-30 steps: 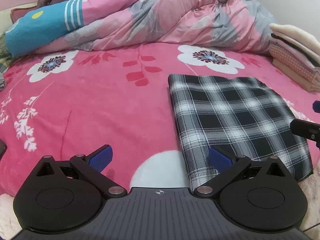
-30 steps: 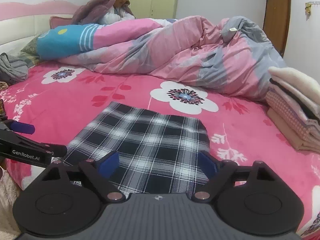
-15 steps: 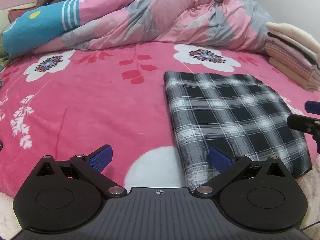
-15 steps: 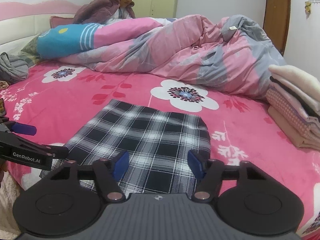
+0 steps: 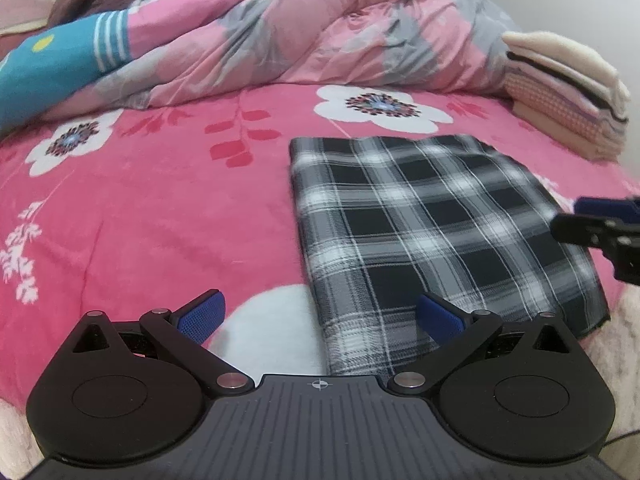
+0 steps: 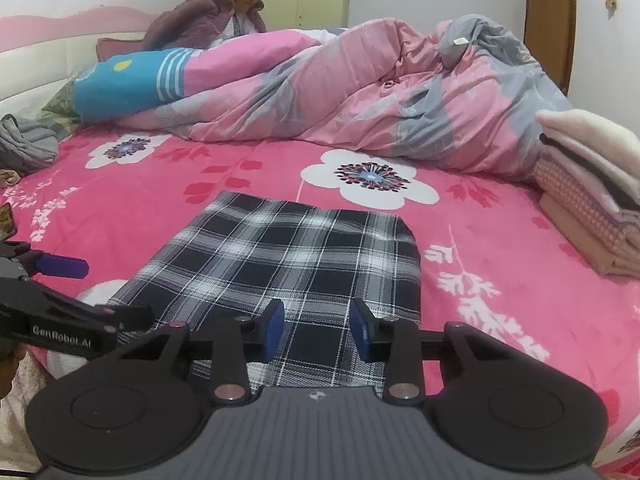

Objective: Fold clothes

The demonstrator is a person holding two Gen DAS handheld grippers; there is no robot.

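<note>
Plaid garment's (image 6: 288,264) near edge hides behind right hand-held gripper (image 6: 316,330).

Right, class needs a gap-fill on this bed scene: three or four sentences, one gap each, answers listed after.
1. The folded garment lying on the bed has a black-and-white ____ pattern.
2. The bedsheet is pink with large white ____ printed on it.
3. The stack of folded clothes sits to the ____ of the garment in the right wrist view.
4. The left tongs are ____.

Answers: plaid; flowers; right; open

Your right gripper (image 6: 316,330): black linkage arms, blue ribbed pads, silver pivot screws, grey ridged housing behind them.
</note>
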